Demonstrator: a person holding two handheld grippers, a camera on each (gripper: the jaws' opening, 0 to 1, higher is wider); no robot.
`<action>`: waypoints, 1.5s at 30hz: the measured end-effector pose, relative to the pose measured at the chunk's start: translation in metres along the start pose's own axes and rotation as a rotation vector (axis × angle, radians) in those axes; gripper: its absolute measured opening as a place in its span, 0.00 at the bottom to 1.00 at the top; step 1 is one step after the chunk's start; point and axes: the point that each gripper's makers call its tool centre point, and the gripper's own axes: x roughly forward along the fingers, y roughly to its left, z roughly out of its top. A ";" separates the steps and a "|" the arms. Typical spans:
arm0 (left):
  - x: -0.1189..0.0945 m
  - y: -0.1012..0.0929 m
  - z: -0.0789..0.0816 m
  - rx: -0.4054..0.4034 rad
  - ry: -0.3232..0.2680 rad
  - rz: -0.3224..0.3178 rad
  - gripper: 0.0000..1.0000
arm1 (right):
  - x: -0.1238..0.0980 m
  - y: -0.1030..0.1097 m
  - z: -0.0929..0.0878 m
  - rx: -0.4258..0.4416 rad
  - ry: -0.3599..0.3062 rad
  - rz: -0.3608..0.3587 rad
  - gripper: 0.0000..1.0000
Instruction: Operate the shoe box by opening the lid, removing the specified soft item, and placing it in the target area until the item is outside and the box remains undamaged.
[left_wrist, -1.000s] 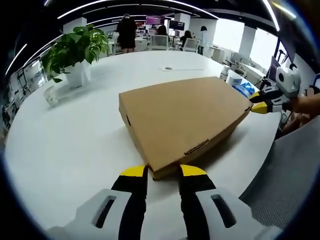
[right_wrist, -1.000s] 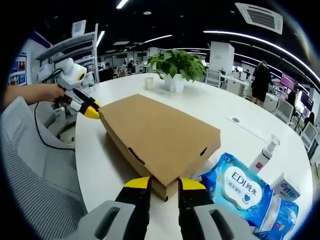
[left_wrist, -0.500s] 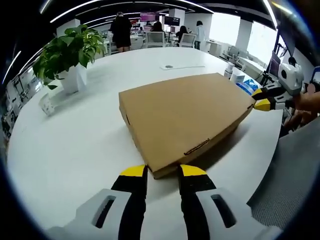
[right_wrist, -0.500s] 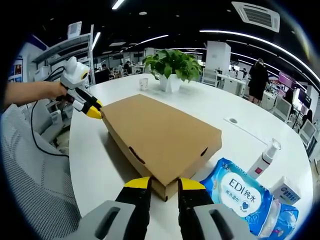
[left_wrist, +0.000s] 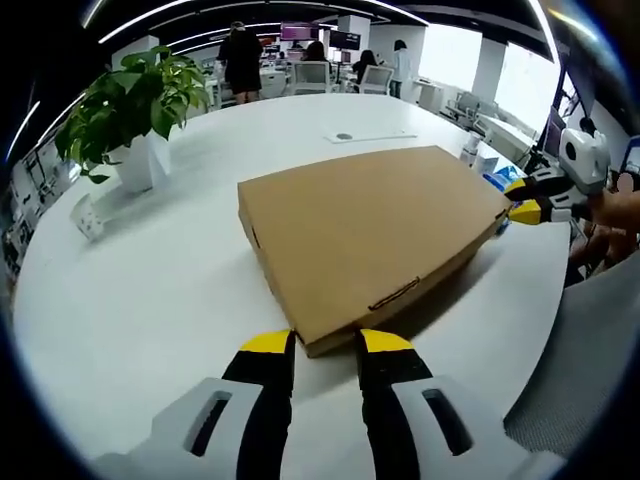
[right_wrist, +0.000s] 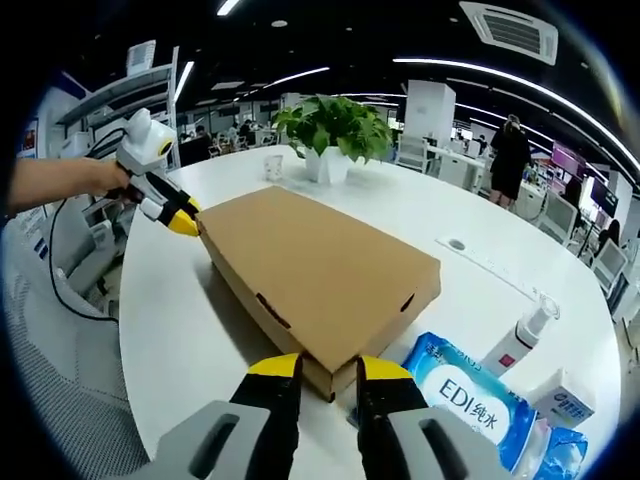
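The shoe box (left_wrist: 365, 235) sits lid-down shut on the white table (left_wrist: 150, 290), potted plant (left_wrist: 125, 115) well behind it. Left gripper (left_wrist: 325, 345) and right gripper (right_wrist: 328, 368) each straddle an opposite box corner, jaws at a narrow gap, gripping nothing I can see. Wipes pack (right_wrist: 470, 390) lies just beside the box's right-gripper corner.

A closed brown cardboard box (left_wrist: 365, 235) lies flat on a white table (left_wrist: 150, 290). The left gripper (left_wrist: 327, 345) straddles the near corner of the box, one yellow-tipped jaw on each side, while the right gripper (left_wrist: 524, 201) meets the far right corner. A potted plant (left_wrist: 125, 110) stands at upper left, well apart from the box.
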 end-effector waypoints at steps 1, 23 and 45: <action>0.001 0.000 0.001 -0.006 -0.003 -0.001 0.24 | 0.001 -0.002 0.001 0.004 0.002 -0.004 0.18; -0.005 0.003 0.003 -0.082 -0.054 0.031 0.29 | -0.006 -0.008 0.006 0.041 -0.030 -0.020 0.26; -0.071 -0.053 0.007 -0.071 -0.218 0.042 0.65 | -0.109 -0.038 -0.030 0.101 -0.078 -0.187 0.61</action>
